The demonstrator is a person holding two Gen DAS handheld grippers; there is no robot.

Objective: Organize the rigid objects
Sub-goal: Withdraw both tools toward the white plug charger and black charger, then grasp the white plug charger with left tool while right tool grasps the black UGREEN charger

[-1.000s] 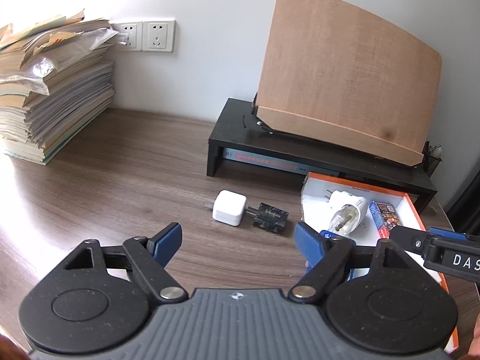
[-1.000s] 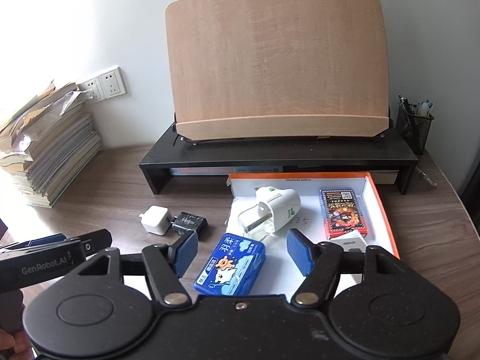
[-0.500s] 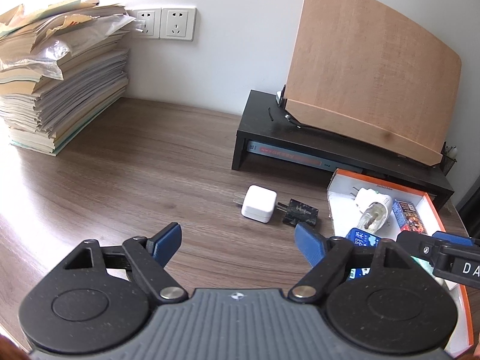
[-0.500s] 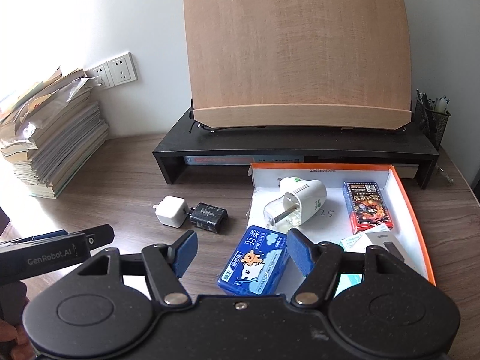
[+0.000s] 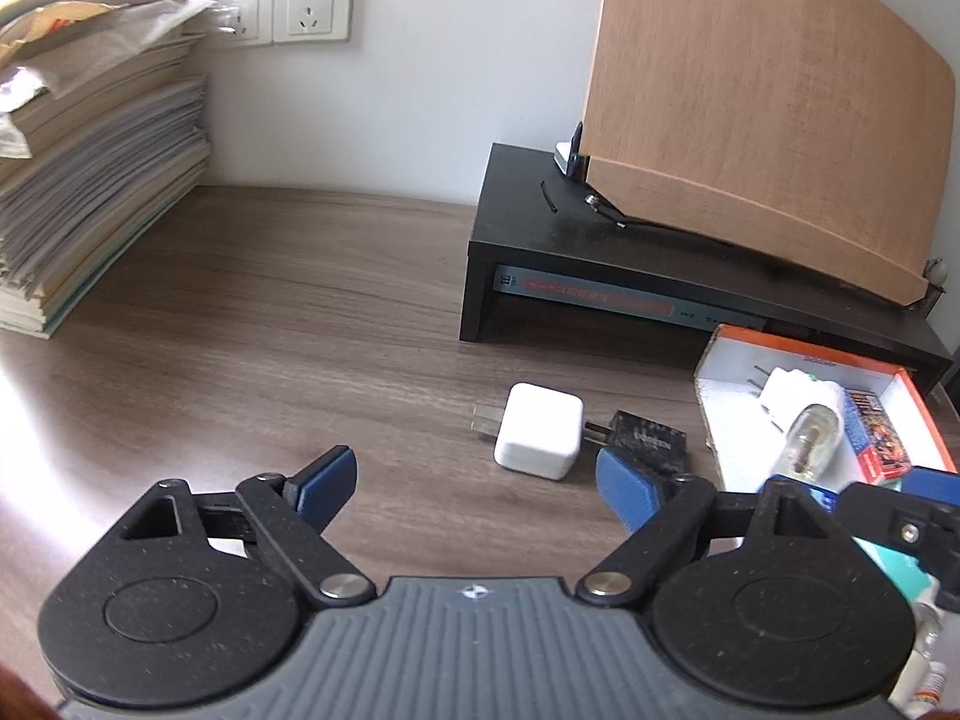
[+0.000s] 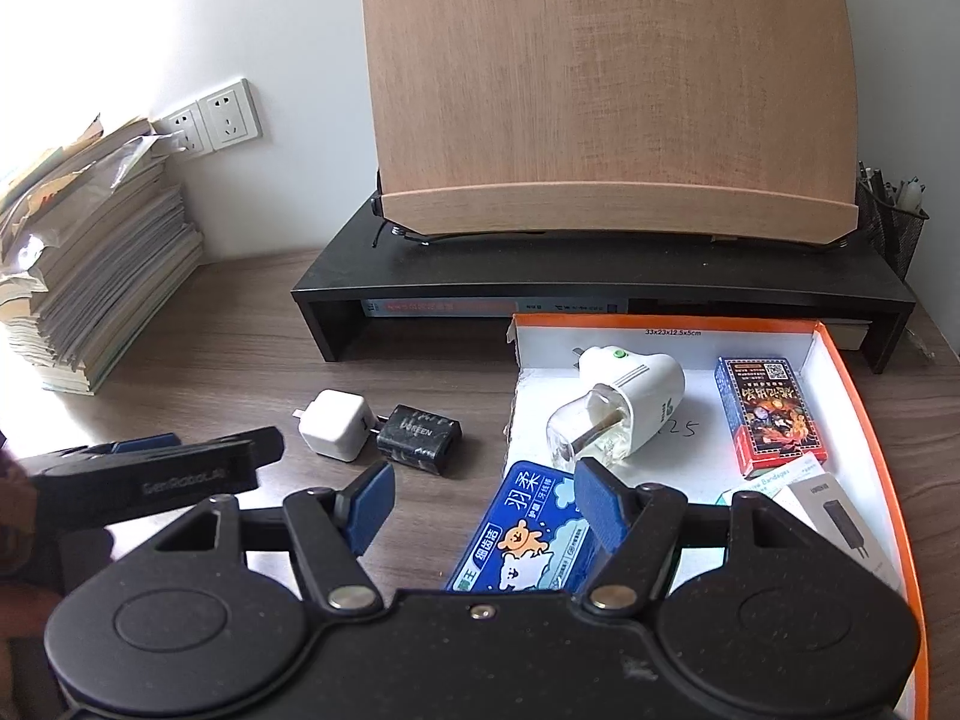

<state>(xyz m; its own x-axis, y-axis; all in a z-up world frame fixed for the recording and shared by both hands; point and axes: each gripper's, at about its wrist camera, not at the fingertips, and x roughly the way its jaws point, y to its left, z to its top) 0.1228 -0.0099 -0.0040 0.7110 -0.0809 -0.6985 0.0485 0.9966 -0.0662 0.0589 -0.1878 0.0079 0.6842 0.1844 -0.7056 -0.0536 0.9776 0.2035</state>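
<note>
A white charger cube point(image 5: 540, 438) and a black adapter point(image 5: 648, 441) lie side by side on the wooden desk. My left gripper point(image 5: 477, 483) hovers just short of the cube, its jaws opening with nothing between them. An orange-rimmed white box point(image 6: 660, 319) holds a white plug-in device point(image 6: 618, 408), a card pack point(image 6: 768, 414) and a white package point(image 6: 834, 516). A blue floss box point(image 6: 528, 540) lies at the box's near left edge. My right gripper point(image 6: 486, 498) stands open above it, not pressing on it. The cube point(image 6: 336, 432) and adapter point(image 6: 420, 438) lie left of the box.
A black monitor riser point(image 6: 600, 294) carries a tilted wooden board point(image 6: 606, 90) behind the box. A tall stack of papers point(image 5: 90, 180) fills the far left, under wall sockets point(image 5: 282, 3). A mesh pen holder point(image 6: 891, 222) stands far right. Bare desk point(image 5: 270, 330) lies left of the cube.
Both grippers have moved forward and down toward the desk items, which now look larger. The left gripper's jaws have spread a little wider. The right gripper's jaws kept their gap.
</note>
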